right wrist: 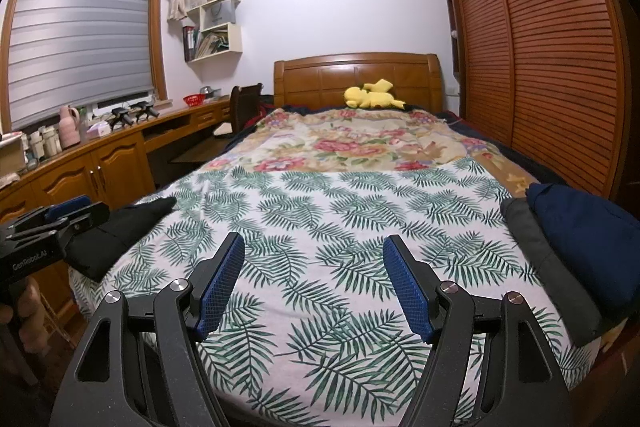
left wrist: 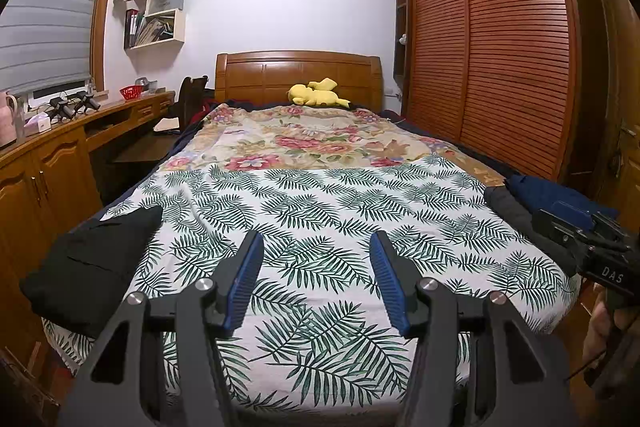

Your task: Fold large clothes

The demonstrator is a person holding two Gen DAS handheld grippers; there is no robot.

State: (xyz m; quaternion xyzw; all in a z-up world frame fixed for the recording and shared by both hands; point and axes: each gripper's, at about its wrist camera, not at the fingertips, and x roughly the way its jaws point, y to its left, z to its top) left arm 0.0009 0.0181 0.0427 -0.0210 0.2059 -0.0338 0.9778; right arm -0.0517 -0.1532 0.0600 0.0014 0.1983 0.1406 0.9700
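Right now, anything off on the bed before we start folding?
Nothing stands out. Black garment lies at the left edge of the leaf-print sheet, navy garment on a grey one at the right edge.

Left wrist view: from the bed's (left wrist: 320,211) foot, low and near, facing the far headboard (left wrist: 298,75).
Right wrist view: same foot, set slightly further right, facing the same way.
Shared: leaf-print sheet (right wrist: 340,227), headboard, wardrobe (right wrist: 540,67); each view catches the other hand-held gripper at its edge.
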